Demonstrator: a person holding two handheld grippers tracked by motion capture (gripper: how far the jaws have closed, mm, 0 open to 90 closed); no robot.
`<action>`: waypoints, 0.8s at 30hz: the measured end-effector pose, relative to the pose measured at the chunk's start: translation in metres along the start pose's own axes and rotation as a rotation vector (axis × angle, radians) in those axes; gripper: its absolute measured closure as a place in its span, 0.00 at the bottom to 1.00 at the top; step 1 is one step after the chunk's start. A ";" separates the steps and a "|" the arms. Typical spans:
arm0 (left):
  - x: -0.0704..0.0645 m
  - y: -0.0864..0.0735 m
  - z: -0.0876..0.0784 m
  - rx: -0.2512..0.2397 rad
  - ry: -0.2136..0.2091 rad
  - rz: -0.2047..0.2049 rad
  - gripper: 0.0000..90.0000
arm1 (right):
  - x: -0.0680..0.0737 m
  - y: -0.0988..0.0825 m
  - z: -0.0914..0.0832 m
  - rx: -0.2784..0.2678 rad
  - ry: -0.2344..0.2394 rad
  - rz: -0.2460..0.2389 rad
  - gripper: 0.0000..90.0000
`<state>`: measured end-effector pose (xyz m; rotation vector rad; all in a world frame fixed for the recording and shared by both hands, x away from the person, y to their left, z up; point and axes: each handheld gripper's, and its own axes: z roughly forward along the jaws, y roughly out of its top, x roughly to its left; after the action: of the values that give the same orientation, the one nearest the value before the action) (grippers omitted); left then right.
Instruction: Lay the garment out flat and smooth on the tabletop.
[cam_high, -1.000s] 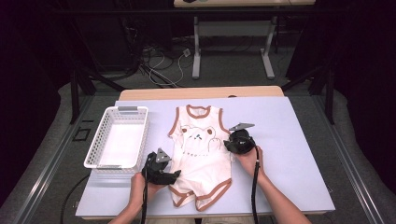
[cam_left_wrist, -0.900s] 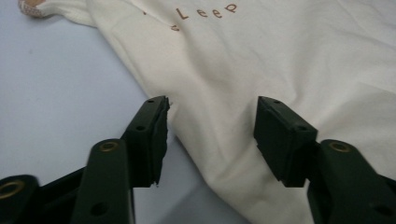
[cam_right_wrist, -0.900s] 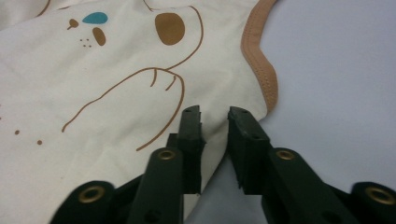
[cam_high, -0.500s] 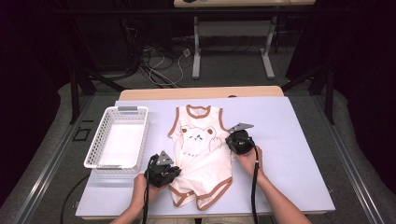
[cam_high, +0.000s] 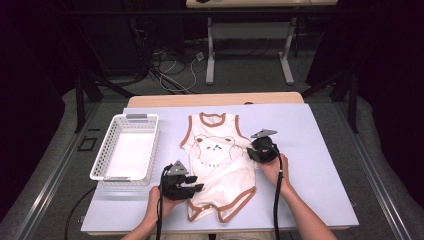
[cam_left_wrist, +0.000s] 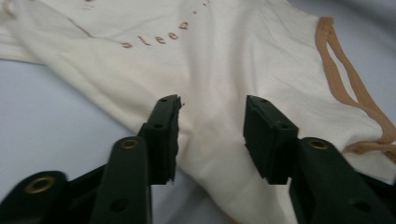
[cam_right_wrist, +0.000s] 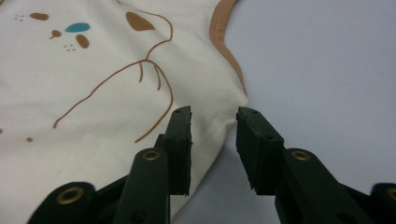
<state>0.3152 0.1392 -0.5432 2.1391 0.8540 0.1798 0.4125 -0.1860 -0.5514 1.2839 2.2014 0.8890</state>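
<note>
A cream baby bodysuit (cam_high: 220, 165) with brown trim and a bear print lies flat on the pale blue table (cam_high: 320, 150), just right of a white plastic basket (cam_high: 127, 150). The left gripper (cam_left_wrist: 212, 126) sits at the garment's lower left edge; its jaws have just been opening and stand apart over the cloth, seemingly not pinching it. The right gripper (cam_right_wrist: 214, 135) is at the right side seam below the armhole, jaws likewise just opening, parted astride the fabric edge
</note>
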 end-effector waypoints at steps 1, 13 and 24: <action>0.002 -0.001 -0.004 -0.002 0.005 -0.012 0.57 | -0.001 -0.001 -0.003 0.007 0.005 -0.002 0.65; 0.016 -0.011 -0.018 0.020 0.083 -0.044 0.37 | 0.002 -0.022 -0.032 0.025 0.092 0.023 0.62; 0.013 -0.015 -0.024 0.025 0.132 -0.020 0.24 | 0.014 -0.027 -0.038 0.026 0.158 -0.022 0.55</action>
<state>0.3079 0.1700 -0.5404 2.1596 0.9578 0.3050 0.3648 -0.1951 -0.5453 1.2364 2.3505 0.9870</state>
